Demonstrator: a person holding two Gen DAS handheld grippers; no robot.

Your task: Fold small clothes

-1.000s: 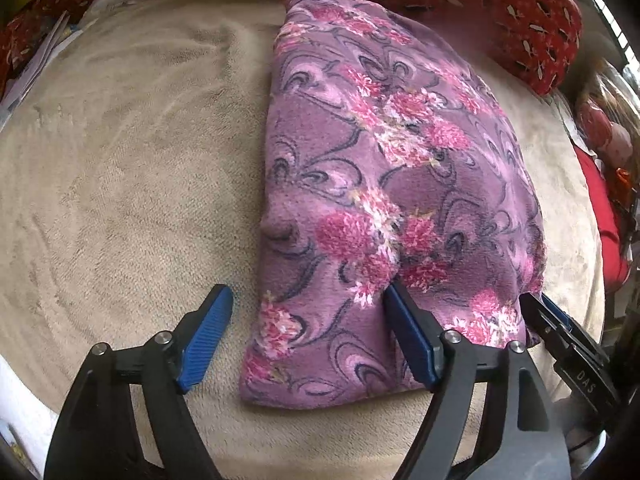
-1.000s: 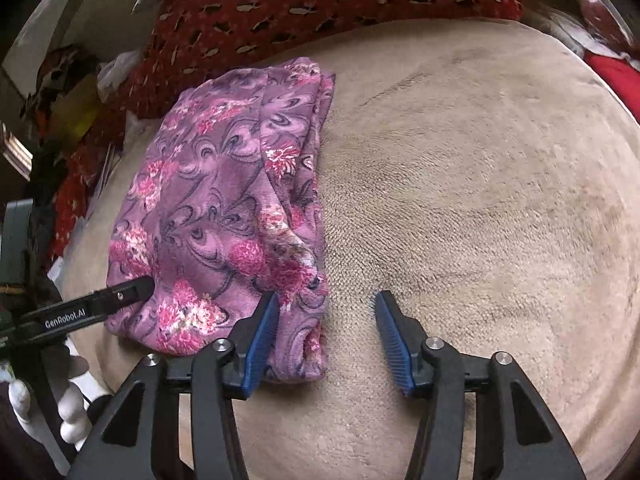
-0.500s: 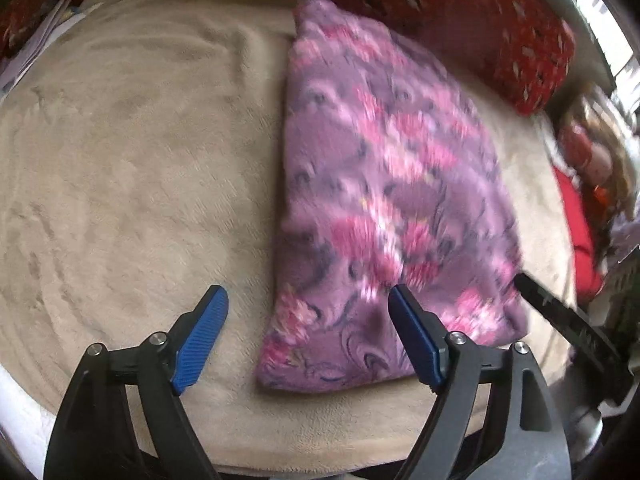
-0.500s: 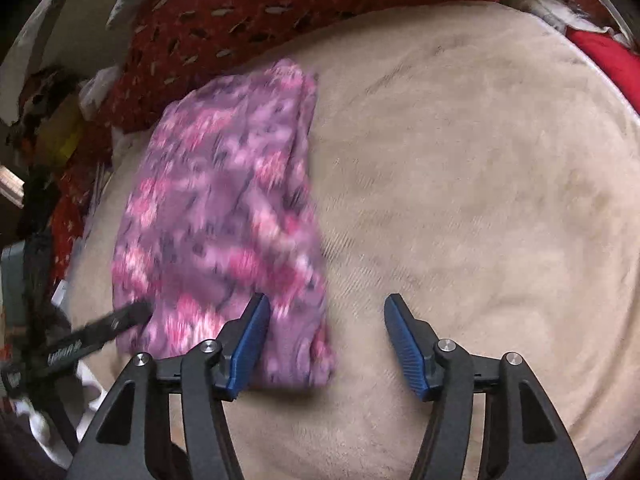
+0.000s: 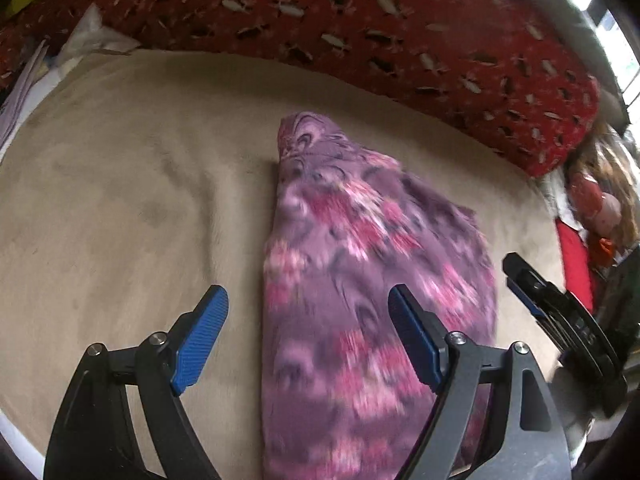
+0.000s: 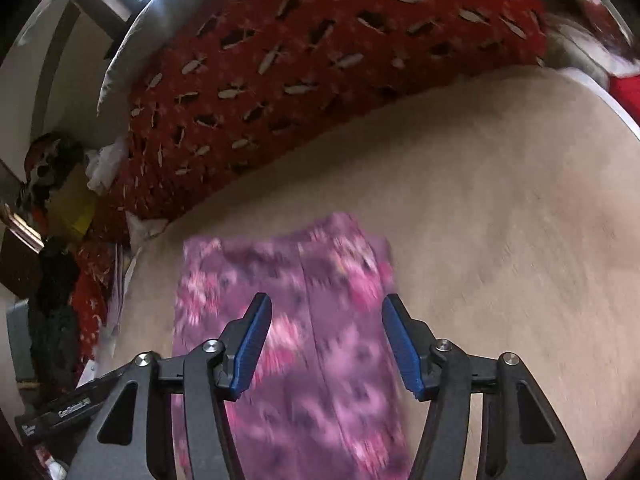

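Left wrist view: one folded purple floral garment (image 5: 360, 280) lies flat on the beige blanket (image 5: 140, 200); left gripper (image 5: 308, 320) fingers gape empty; right gripper (image 6: 326, 336) fingers, half-spread, just closing slightly, grip nothing.

one purple garment (image 5: 360, 280); one beige blanket (image 5: 140, 200); two tools

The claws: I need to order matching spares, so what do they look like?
Both the left claw and the right claw have black angular frames with silver pivot screws and ribbed blue fingertips. White lettering marks the left one's side in the right wrist view, too blurred to read.
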